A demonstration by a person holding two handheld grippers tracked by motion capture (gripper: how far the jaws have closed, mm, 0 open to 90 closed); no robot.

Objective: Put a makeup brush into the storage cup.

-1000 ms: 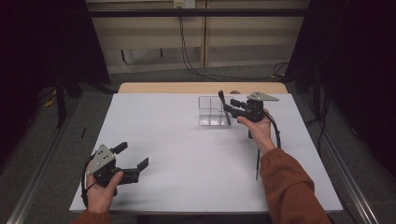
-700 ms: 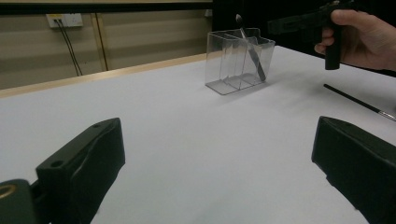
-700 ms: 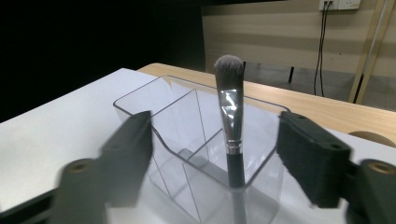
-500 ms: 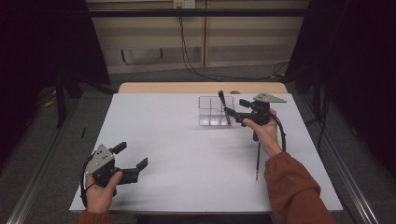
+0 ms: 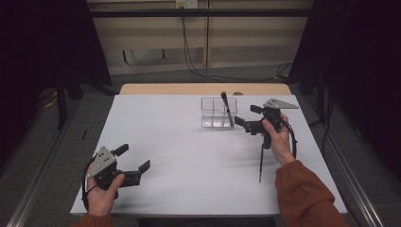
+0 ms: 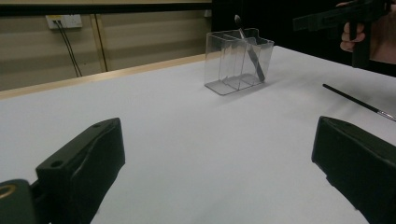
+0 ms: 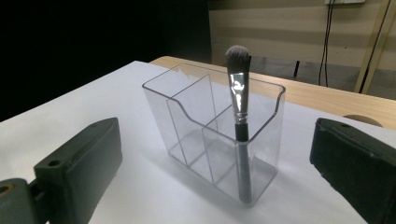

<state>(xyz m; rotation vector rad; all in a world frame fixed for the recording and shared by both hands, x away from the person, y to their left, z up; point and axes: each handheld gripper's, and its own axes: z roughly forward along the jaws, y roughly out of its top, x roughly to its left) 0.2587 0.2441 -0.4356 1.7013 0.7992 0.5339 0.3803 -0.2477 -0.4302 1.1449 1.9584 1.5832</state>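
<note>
A clear divided organizer (image 5: pixel 211 113) (image 7: pixel 187 116) (image 6: pixel 233 65) stands on the white table toward the back. A makeup brush (image 5: pixel 227 108) (image 7: pixel 239 107) (image 6: pixel 252 52) stands in its right-hand end compartment, bristles up. My right gripper (image 5: pixel 246 115) (image 7: pixel 219 149) hovers just right of the organizer. Its jaws have just been opening and stand open, apart from the brush, with nothing between them. A thin black brush (image 5: pixel 261 163) (image 6: pixel 355 100) lies on the table beside the right forearm. My left gripper (image 5: pixel 133 158) (image 6: pixel 215 182) rests open and empty at the front left.
The white table top (image 5: pixel 189 156) ends in a wooden strip (image 5: pixel 189 89) at the back. Cables (image 5: pixel 189 52) hang down the wall behind it. Dark curtains flank both sides.
The right gripper has opened, let go of the makeup brush and drawn back to the right, away from the organizer. The brush stays standing in its compartment. The left gripper has kept still.
</note>
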